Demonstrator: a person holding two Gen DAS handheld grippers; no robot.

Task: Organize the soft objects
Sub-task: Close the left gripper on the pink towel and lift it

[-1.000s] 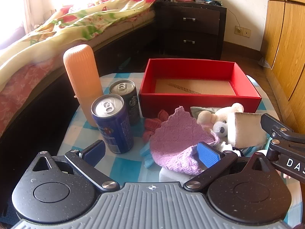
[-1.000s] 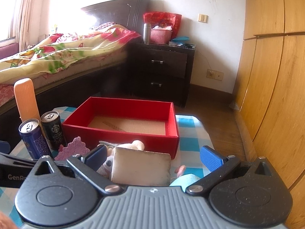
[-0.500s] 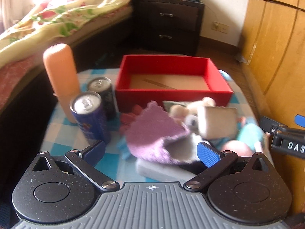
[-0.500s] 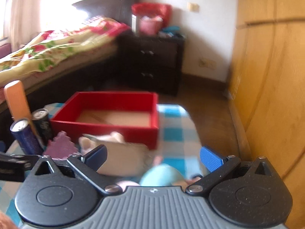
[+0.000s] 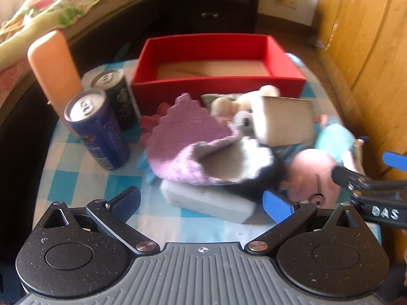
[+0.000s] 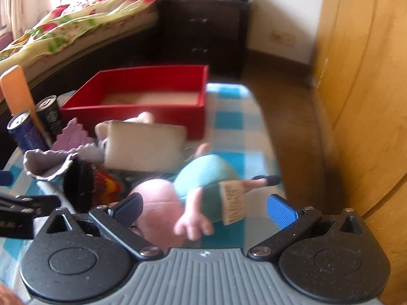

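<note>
Two open grippers above the heap of soft toys, nothing yet gripped.
We hold the right gripper wide over the pink-and-teal plush doll lying before the empty red cardboard box; we should close on its body, while our left gripper waits empty.

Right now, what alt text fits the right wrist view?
The open right claw hangs over a pink and teal plush on a checked cloth. Behind it lie a pale sponge and an empty red box.
</note>
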